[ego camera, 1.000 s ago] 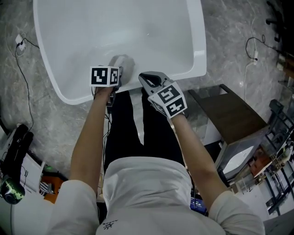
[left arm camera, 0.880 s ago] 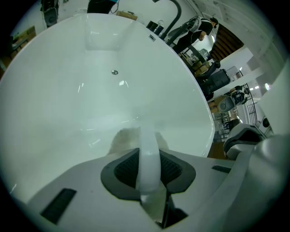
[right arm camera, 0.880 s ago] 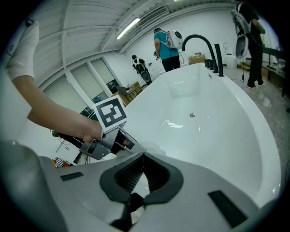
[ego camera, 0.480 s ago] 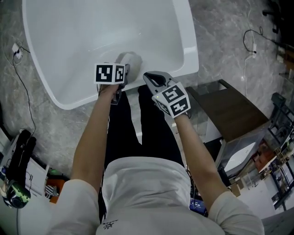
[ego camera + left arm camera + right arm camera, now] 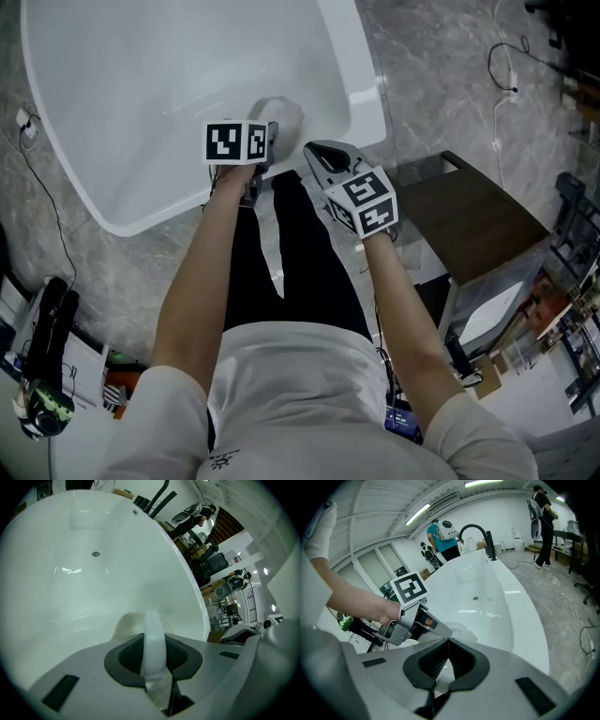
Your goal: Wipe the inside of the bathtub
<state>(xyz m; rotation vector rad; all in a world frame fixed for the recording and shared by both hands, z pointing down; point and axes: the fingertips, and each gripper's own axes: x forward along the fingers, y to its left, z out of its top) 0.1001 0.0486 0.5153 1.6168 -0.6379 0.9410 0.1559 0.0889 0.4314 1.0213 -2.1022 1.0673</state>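
Your left gripper, clamped on the cloth, now sits further toward 3 o'clock on the tub's near wall: wiping is advancing. Your right gripper idles, closed and empty.

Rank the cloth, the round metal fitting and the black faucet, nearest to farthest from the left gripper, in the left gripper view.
1. Cloth, in the left gripper's jaws.
2. Round metal fitting, on the tub's inside, left.
3. Black faucet, far rim, upper right.

White shirt, black trousers, grey left hand-held gripper, right hand-held gripper
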